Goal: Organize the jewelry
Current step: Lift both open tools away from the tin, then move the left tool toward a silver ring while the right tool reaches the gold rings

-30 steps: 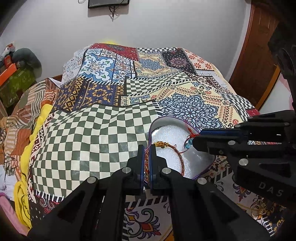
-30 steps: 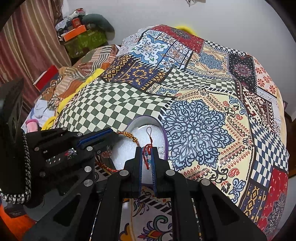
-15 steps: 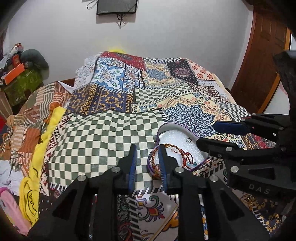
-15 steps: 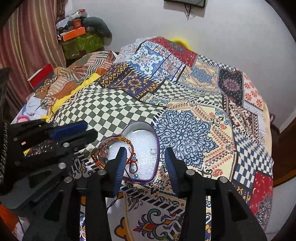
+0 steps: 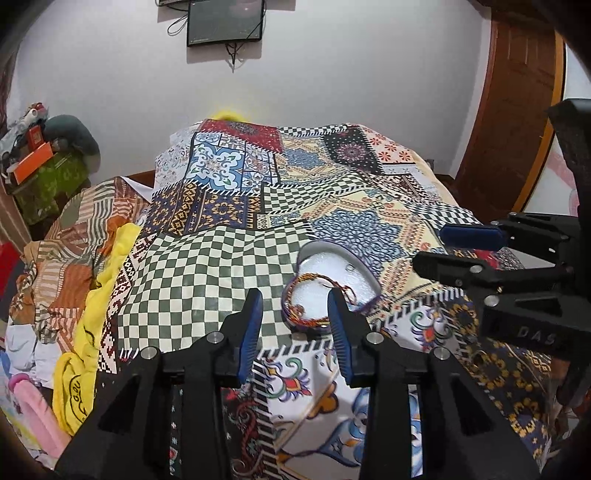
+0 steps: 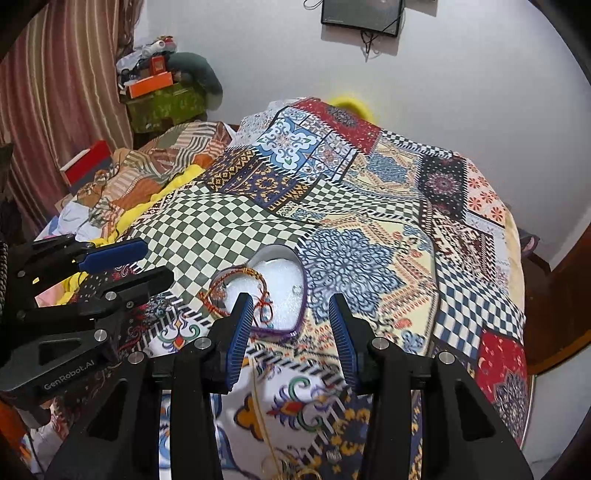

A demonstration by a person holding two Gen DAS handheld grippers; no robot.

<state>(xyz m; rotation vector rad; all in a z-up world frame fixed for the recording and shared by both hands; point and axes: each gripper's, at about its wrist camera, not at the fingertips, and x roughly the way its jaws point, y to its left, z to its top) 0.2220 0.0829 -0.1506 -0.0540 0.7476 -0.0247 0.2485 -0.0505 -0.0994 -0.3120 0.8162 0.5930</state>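
A purple heart-shaped box (image 5: 364,271) with white padding lies on the patterned bedspread; it also shows in the right wrist view (image 6: 303,295). A red and gold braided bracelet (image 5: 295,291) lies across its near lobe and rim, also seen in the right wrist view (image 6: 236,275), with a red tassel (image 6: 264,308). My left gripper (image 5: 295,321) is open and empty just short of the box. My right gripper (image 6: 291,321) is open and empty above the box's near edge. A small silver ring (image 6: 296,289) lies in the padding.
A thin gold chain (image 6: 266,424) and small jewelry pieces (image 6: 295,469) lie on the bedspread near me. Crumpled clothes and a yellow cloth (image 5: 99,280) pile at the left. A wooden door (image 5: 517,110) stands at the right, a wall screen (image 5: 225,20) behind.
Both grippers were shut on the bracelet a second ago. They have opened, let it drop onto the box, and pulled back and up.
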